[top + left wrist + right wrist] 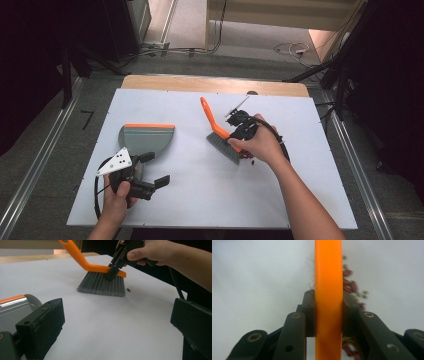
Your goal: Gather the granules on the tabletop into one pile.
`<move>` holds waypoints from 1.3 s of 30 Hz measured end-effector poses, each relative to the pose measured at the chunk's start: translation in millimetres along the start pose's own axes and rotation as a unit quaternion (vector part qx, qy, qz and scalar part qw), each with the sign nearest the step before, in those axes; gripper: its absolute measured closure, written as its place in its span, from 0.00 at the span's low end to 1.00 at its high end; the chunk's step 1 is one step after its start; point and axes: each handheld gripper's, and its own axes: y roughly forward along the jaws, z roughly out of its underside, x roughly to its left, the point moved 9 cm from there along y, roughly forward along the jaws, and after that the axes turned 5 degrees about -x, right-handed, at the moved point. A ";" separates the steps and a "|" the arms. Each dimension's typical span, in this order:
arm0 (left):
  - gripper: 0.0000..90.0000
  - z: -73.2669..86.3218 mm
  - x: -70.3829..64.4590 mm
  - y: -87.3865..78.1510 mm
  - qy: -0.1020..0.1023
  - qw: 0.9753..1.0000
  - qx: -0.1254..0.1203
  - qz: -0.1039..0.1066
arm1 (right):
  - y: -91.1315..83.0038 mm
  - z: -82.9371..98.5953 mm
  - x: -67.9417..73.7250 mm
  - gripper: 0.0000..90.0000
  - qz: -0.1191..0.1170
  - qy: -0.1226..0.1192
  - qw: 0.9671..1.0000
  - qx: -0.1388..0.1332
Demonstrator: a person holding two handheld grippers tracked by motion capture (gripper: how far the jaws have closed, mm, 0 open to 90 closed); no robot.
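Nearest, the left gripper (150,172) hovered with fingers wide and empty beside the grey plastic dustpan with orange rim (146,137) on the white worktop (200,195). Rightward, the right gripper (239,134) clamped the orange-backed grey-bristled hand brush (222,142); sweeping the small dark red crumbs (352,286) leftward likely wants low, short strokes.

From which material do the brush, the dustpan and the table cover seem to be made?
Brush: orange back and handle look like smooth moulded plastic with a soft sheen; grey bristles look synthetic, fine and straight. Dustpan: probably grey plastic, glossy enough to reflect light, with an orange strip that may be rubber. Table cover: a matte white sheet, paper or thin board, over a wooden-looking table.
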 end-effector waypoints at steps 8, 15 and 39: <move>0.00 1.2 -1.8 2.7 0.002 1.000 0.005 0.001 | -25.5 6.3 -3.1 0.76 -0.006 -0.047 0.998 -0.037; 0.00 1.7 -2.2 3.3 0.000 1.000 0.006 0.000 | -18.5 29.9 10.4 0.76 -0.050 -0.103 0.993 0.012; 0.00 1.6 -2.1 3.7 -0.002 1.000 0.004 0.000 | -64.5 49.2 -61.6 0.76 0.129 0.050 0.987 -0.078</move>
